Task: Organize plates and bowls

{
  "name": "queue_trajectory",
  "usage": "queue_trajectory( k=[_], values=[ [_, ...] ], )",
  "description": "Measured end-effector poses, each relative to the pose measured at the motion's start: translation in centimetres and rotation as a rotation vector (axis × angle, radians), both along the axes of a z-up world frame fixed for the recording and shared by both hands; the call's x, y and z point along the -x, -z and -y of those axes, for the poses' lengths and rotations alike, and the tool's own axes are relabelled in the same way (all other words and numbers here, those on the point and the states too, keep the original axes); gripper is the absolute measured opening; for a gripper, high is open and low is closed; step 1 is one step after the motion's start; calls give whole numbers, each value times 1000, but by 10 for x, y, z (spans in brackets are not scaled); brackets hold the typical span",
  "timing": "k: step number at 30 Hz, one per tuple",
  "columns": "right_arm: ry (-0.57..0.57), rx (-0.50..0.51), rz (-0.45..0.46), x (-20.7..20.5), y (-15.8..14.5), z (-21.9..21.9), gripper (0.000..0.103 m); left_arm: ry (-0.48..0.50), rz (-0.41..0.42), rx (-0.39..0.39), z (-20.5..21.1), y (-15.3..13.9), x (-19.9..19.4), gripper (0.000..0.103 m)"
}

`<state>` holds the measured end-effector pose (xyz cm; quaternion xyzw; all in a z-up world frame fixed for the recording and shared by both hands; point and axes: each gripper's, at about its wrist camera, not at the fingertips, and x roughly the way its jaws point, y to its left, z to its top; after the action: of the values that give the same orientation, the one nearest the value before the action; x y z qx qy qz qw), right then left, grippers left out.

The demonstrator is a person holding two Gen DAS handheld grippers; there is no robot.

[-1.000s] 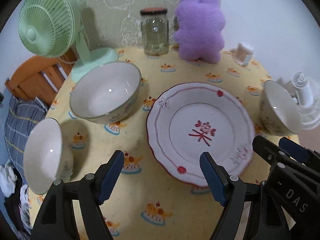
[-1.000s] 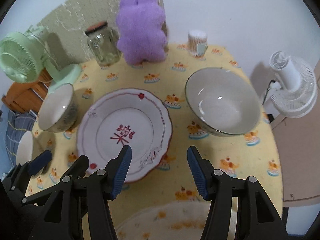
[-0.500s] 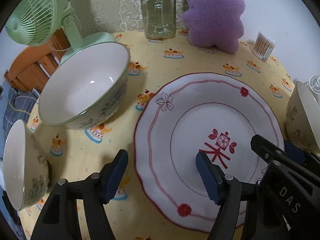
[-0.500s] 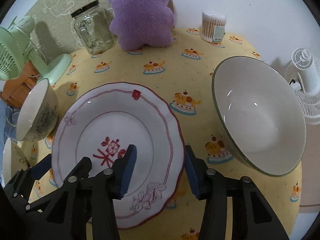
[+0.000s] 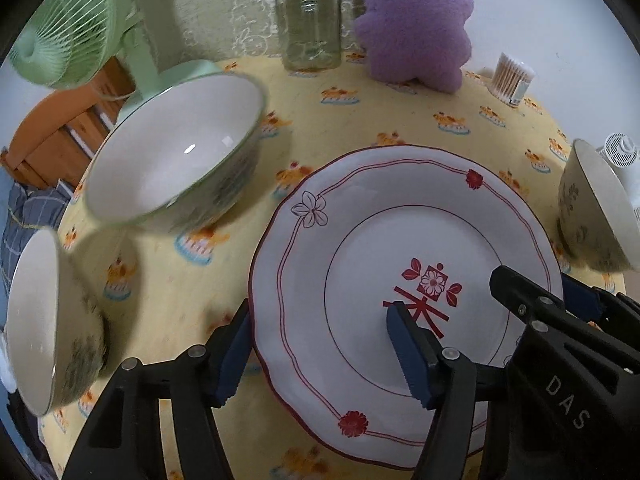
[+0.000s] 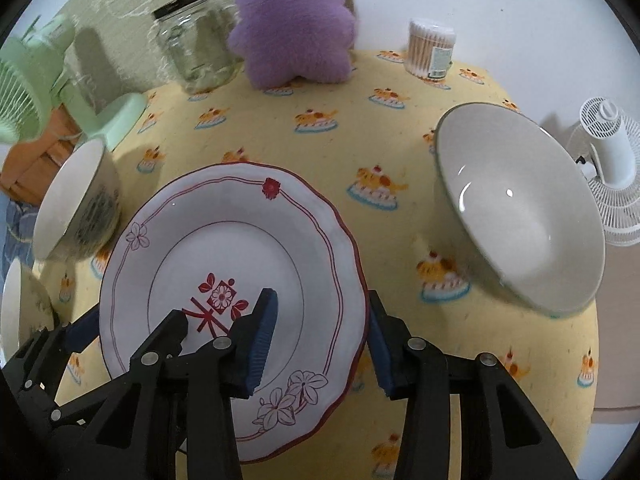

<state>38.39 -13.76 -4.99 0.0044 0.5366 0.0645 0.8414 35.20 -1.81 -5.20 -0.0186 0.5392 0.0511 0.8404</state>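
Two views record the same advance: left wrist shows the left claw, spread wide, now straddling the plate rim on the counter, while right wrist shows the right claw, likewise released, now bracketing the opposite rim, so a two-sided lift appears imminent.

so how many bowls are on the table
3: a big bowl left of the plate, a second bowl at the near-left edge, a third bowl right of the plate.
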Motion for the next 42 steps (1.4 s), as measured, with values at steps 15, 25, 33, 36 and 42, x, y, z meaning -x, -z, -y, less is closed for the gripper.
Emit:
queue_trajectory(
  k=[15, 25, 33, 36, 42],
  values=[
    [-11, -15, -94, 81, 3, -57, 47, -9, -54, 2, -56, -9, 89, 66],
    [-50, -32, -145, 120, 10, -86, 47, -68, -104, 41, -91, -8, 136, 65],
    [-59, -2, -120, 114, 12, -90, 49, -35, -73, 21, -95, -9, 131, 64],
    [-59, 4, -123, 106, 13, -92, 49, -34, -82, 38, -99, -5, 123, 64],
    [-53, 11, -122, 99, 17, -97, 50, -19, -85, 50, -101, 1, 115, 66]
  ],
)
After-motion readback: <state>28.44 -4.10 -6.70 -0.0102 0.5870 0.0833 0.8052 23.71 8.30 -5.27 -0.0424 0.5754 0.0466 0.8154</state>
